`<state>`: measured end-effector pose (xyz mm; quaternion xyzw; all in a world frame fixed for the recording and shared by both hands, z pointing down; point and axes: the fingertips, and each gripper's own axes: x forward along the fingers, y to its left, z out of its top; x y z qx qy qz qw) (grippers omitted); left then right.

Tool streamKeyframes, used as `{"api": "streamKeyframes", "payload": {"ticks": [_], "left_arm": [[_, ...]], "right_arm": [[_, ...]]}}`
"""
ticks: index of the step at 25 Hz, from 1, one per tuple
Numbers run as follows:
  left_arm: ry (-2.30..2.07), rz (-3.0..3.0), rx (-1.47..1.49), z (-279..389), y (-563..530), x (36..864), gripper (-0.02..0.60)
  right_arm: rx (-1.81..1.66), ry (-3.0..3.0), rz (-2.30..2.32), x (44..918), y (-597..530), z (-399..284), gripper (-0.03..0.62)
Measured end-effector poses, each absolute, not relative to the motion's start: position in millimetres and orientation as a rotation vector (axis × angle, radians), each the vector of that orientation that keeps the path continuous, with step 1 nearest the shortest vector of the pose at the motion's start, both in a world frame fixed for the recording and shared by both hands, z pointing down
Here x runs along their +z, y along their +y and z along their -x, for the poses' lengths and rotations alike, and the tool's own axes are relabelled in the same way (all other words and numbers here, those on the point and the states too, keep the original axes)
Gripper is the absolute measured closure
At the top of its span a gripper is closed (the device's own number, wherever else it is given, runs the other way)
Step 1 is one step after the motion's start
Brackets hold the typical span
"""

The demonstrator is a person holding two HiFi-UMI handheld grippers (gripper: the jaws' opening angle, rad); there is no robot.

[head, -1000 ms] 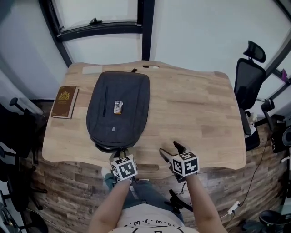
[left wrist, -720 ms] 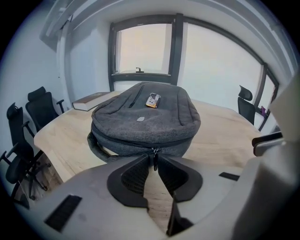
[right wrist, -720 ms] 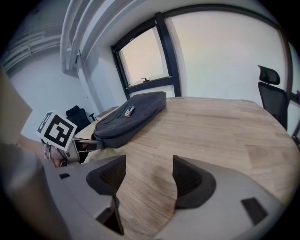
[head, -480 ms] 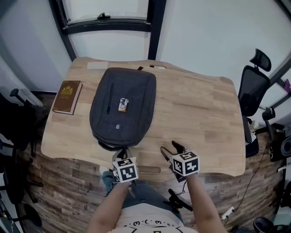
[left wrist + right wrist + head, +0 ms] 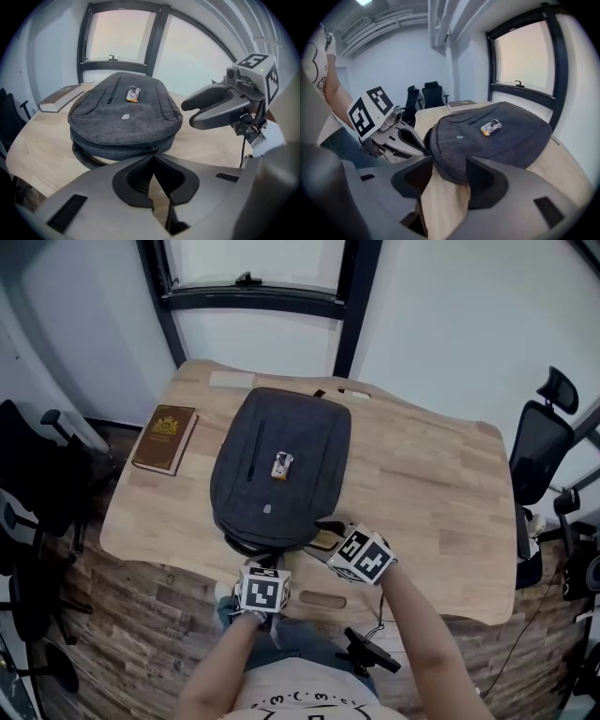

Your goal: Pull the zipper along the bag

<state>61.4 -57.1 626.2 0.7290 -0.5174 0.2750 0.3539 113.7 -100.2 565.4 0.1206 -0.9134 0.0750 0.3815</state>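
Left claw (image 5: 153, 157): jaws closed together, tips pinched on the zipper pull (image 5: 154, 150) at the near side seam of the bag (image 5: 281, 470). Only the left claw view shows this pull and the zipper line running off to either side of it. The head view shows just the claw's nose against the bag's near edge.

Right claw (image 5: 449, 164): jaws apart and have just been closing. The bag's rounded near rim sits between them, with no pad seen pressing on it. Only its own view shows this. In the left claw view it appears side on, up and to the right of the left claw.

The bag lies flat on the bench (image 5: 422, 484), directly ahead of both claws.

Count: two claws, one bag, one zipper pull in sight, one small tag (image 5: 280, 465) on the bag's top panel, and one brown book (image 5: 166, 438) beyond and left of the left claw
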Motion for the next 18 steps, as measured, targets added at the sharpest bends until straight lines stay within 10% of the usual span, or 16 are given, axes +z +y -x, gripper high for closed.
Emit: {"api": "streamKeyframes", "payload": {"ticks": [18], "left_arm": [[-1.239, -1.952, 0.750, -52.4, -52.4, 622.9, 0.563]], "right_arm": [[-0.235, -2.059, 0.076, 608.6, -93.7, -98.5, 0.474]]}}
